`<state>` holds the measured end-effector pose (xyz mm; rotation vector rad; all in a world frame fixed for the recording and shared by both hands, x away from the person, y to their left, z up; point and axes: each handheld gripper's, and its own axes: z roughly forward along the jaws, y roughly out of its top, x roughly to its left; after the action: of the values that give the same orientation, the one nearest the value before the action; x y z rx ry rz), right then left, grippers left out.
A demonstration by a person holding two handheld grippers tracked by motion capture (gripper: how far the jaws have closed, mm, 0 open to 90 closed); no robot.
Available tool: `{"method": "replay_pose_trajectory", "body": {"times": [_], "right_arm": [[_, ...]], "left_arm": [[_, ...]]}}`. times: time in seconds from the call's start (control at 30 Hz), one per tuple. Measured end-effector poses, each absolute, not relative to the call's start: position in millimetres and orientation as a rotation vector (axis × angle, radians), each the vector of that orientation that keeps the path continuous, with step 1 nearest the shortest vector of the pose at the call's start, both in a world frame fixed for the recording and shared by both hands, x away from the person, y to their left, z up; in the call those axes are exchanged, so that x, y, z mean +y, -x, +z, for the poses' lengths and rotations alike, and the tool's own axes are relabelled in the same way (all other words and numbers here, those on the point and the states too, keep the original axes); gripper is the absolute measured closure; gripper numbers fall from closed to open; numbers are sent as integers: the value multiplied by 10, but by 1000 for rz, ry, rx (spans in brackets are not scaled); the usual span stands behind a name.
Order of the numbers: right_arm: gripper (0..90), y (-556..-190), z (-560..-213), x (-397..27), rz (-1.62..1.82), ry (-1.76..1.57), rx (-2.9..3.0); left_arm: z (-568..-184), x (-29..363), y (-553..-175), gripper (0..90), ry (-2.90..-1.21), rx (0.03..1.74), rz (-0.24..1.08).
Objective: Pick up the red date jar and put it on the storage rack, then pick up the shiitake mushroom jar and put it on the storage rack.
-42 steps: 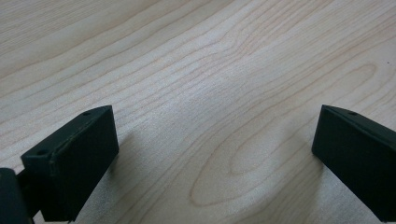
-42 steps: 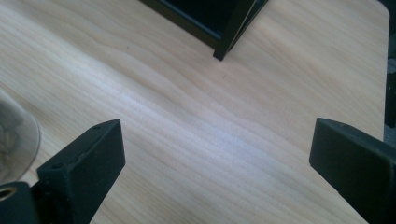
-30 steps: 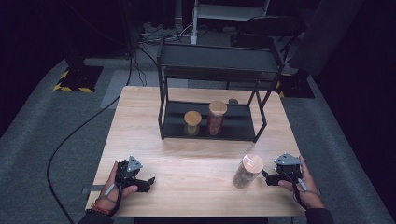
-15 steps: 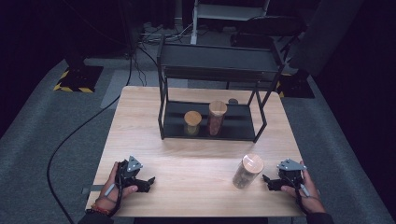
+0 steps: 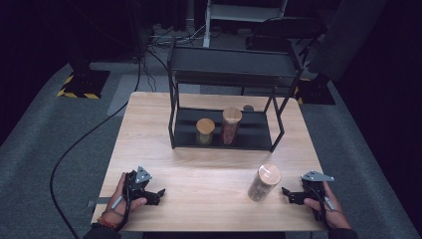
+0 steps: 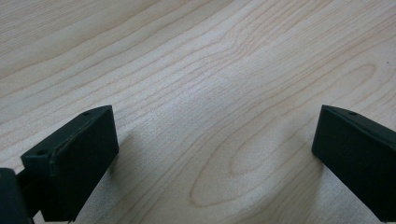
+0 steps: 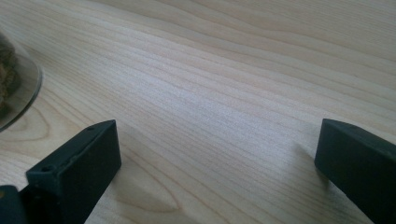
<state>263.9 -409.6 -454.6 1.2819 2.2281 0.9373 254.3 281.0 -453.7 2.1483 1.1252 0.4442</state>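
We see a clear glass jar with a round wooden lid and brown contents (image 5: 263,182) standing upright on the light wooden table (image 5: 209,169), toward its near right part. Its long axis runs straight up from the tabletop, lid uppermost, base on the wood. In the right gripper view a curved sliver of the same jar (image 7: 16,88) sits at the far left edge, its base on the table.

The right gripper (image 5: 290,195) lies low over the table just right of the jar, apart from it, held in the person's right hand (image 5: 326,206) near the table's right near corner. Its jaws point left toward the jar and have just been opening; they stand spread wide with bare wood between them, as we see in its own view (image 7: 217,154).

The left gripper (image 5: 155,193) rests near the table's near left corner in the left hand (image 5: 122,201), well apart from the jar. Its jaws point right and stand spread, with wood grain between them in its own view (image 6: 215,154).

Farther back stands a black metal two-tier rack (image 5: 234,67). On its lower shelf we see a short glass jar with a wooden lid (image 5: 205,131) and, just right of it, a taller glass jar with a wooden lid (image 5: 231,124), both upright.
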Motion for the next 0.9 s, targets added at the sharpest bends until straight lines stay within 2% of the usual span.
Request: {"method": "replay_pose_trajectory", "body": {"times": [0.9], "right_arm": [[1,-2623,-4543,-4089,934,-1291,2223]], "left_arm": [[-4535,2815,-2551,1,-2152,1121,441]]}}
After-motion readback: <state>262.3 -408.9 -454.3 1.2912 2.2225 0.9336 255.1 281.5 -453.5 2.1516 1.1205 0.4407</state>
